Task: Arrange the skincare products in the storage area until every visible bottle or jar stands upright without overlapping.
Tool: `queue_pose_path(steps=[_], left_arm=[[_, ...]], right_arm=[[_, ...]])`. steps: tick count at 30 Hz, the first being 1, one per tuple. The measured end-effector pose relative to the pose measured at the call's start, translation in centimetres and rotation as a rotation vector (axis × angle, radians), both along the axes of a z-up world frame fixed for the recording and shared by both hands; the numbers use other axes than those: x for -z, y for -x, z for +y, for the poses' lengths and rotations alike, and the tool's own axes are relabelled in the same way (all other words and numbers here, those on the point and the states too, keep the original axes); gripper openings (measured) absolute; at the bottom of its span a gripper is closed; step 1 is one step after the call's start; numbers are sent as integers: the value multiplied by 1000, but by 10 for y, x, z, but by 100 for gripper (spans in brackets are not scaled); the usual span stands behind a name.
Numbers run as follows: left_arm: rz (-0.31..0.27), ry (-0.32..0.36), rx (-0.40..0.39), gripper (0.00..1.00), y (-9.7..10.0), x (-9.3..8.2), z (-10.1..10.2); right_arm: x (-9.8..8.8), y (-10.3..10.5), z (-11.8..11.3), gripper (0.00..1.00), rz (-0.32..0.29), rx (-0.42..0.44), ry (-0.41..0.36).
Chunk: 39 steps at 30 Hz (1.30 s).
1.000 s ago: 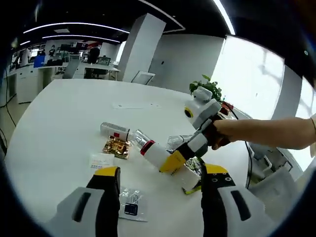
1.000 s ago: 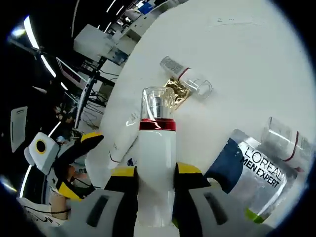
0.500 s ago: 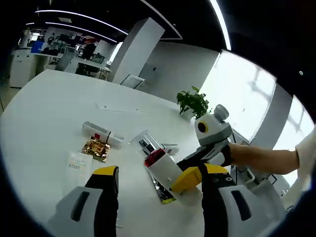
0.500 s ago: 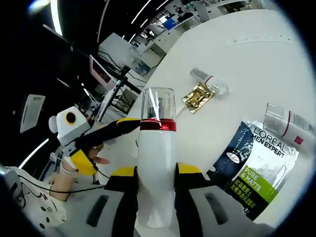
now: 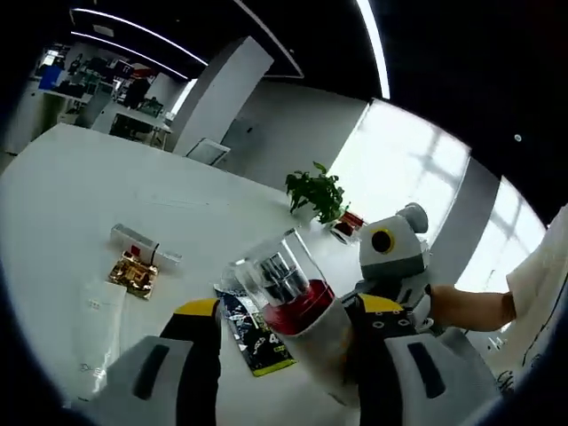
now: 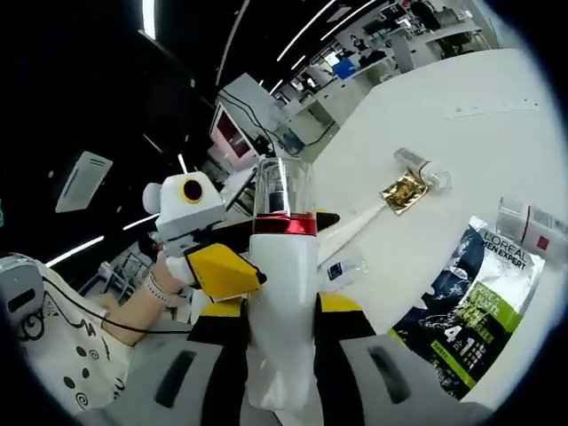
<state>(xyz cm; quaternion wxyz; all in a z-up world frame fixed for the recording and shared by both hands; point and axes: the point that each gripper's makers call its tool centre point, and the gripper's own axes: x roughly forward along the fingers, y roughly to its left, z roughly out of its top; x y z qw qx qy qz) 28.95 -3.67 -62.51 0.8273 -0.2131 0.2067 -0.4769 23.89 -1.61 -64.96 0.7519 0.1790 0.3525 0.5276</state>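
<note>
the right tongs [image 6: 271,312] are pinching the white bottle [image 6: 282,293] at its lower body, and its long axis runs straight along the jaws, with the red collar and clear cap [image 6: 284,188] at the far end. the bottle is in the air above the desk [image 6: 461,133], not standing on it. in the left gripper view the same white bottle [image 5: 306,328] lies between the spread jaws of the left tongs [image 5: 284,311], cap end up and away, but i cannot tell if they touch it. i judge the left tongs are close enough to take it, or the right may stand it base down. a green pouch [image 6: 466,311] lies flat nearby.
</note>
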Motion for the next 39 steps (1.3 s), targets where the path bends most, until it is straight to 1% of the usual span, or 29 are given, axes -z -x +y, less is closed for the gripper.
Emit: queue_pose_path(steps=[1,2,6,8,10,11,12,14,16,18,19,24,27,29,30,33,34,36,37,39], left_arm=[[3,25,23,50,3,-3,-3],[4,31,33,49,7,-4,-6],[0,54,58,48,10,-7,-12],[12,85,80,46,13,-10,-15],[2,112,115,42,17,-14,-19],[2,113,121,41,18,-14,-21],[1,123,137,40,22,-16,-26],[2,136,162,41,30,-18,-34],[6,132,168,42,30,-16,-36],[8,120,172,38,28,-13,-34],[7,118,171,39,27,-12,-33],[17,122,176,37,23,-10,-31],[17,115,178,37,26,-9,-32],[23,106,174,36,28,-8,-33],[23,95,169,36,26,-6,-32],[25,61,166,35,25,-2,-32],[28,53,167,35,26,0,-33],[48,33,159,34,26,1,-34],[20,14,158,33,26,0,-35],[-6,4,154,33,28,-4,-37]], right_arm=[[-1,-1,-1,27,-1,1,-10],[-4,0,-2,27,-10,5,-28],[-8,3,-6,27,-25,14,-47],[-11,5,-7,27,-30,28,-71],[-12,6,-8,27,-41,25,-84],[-12,7,-8,27,-42,24,-85],[-12,8,-7,27,-43,23,-88],[-12,11,-5,27,-68,7,-86],[-12,12,-5,27,-84,4,-95],[-13,11,-7,27,-73,13,-118],[-13,11,-8,27,-70,17,-122],[-12,12,-8,27,-73,14,-125],[-11,13,-7,27,-75,9,-127],[-10,13,-7,27,-86,8,-121],[-7,12,-8,27,-109,1,-100],[-4,12,-8,28,-124,-9,-80],[-2,12,-8,28,-137,-11,-64],[0,11,-8,28,-166,-13,-47],[-1,13,-8,28,-171,-14,-46],[-1,11,-9,28,-184,-12,-45]])
